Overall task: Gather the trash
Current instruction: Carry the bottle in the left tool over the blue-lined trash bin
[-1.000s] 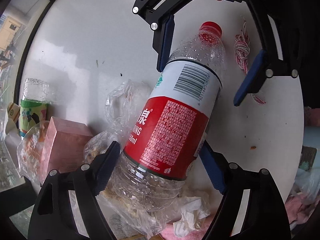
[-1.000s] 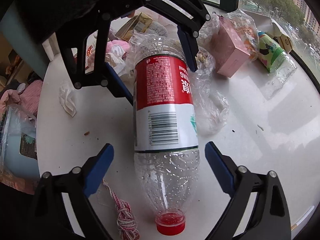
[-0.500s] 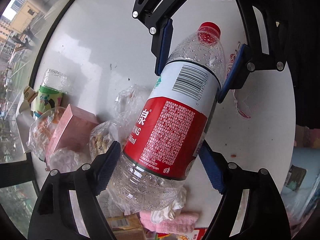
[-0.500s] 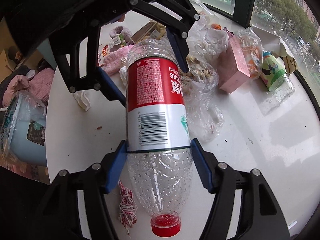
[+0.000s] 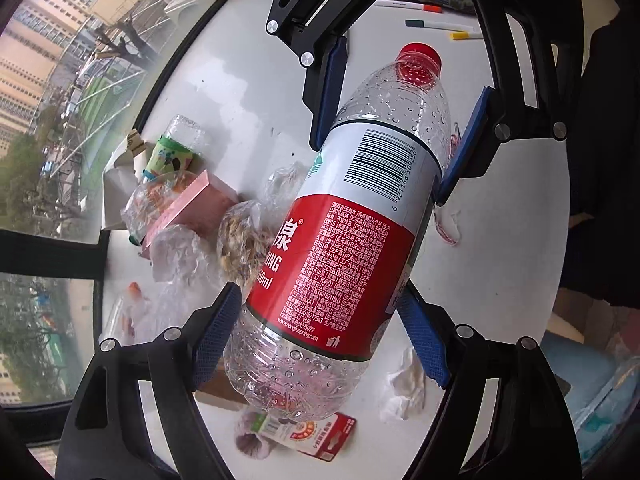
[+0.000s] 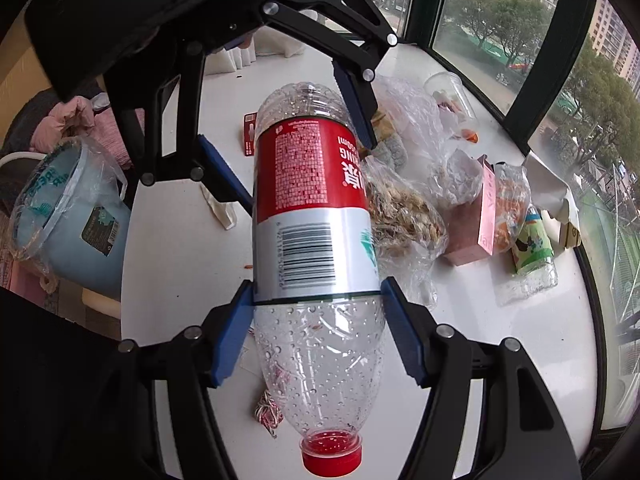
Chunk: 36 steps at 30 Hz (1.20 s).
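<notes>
I have the empty water bottle point(image 5: 340, 236) off the white table point(image 5: 248, 92), left gripper point(image 5: 316, 336) pinching its base end, right gripper point(image 6: 316, 328) clamped at the label's edge. Its red cap point(image 5: 420, 56) points to one o'clock in the left view; the blue bin point(image 6: 68, 216) sits at nine o'clock in the right view.

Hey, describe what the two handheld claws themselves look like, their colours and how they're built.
Both look alike. The left claw and the right claw each have a matte black frame of angular struts with open cut-outs, joined by round silver bolt heads. Each finger ends in a flat blue pad with a finely textured face. No cables or printed markings show on either one.
</notes>
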Motion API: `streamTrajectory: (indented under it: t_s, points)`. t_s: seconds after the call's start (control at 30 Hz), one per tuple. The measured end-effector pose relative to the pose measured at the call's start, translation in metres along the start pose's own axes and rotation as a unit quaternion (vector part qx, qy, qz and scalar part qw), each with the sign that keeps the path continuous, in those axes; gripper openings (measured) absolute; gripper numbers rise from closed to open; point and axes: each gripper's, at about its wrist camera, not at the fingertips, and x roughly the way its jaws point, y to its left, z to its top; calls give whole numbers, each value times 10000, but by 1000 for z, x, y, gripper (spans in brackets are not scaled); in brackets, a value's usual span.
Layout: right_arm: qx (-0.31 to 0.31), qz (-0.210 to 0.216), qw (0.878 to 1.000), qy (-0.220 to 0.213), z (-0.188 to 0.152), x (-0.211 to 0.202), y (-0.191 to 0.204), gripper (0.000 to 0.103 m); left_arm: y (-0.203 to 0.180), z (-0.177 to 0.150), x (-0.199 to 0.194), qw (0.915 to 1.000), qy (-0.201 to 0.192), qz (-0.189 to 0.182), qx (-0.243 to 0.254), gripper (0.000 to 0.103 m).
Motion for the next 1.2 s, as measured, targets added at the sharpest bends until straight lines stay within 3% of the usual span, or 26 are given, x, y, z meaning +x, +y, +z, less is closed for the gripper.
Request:
streamTrajectory:
  t_s: [0.33, 0.53, 0.9, 1.2]
  points:
    - [-1157, 255, 9924, -332, 46, -23, 77, 62, -56, -62, -67, 9928, 288, 514, -1038, 76]
    - [-2003, 638, 9765, -483, 79, -23, 145, 62, -111, -109, -100, 9810, 596, 735, -1691, 75]
    - [-3518, 1349, 9245, -571, 125, -17, 264, 62, -218, -185, -150, 9381, 1053, 1024, -3136, 72]
    - [-4491, 1767, 8747, -460, 140, -10, 341, 62, -294, -222, -170, 8972, 1090, 1153, -4122, 71]
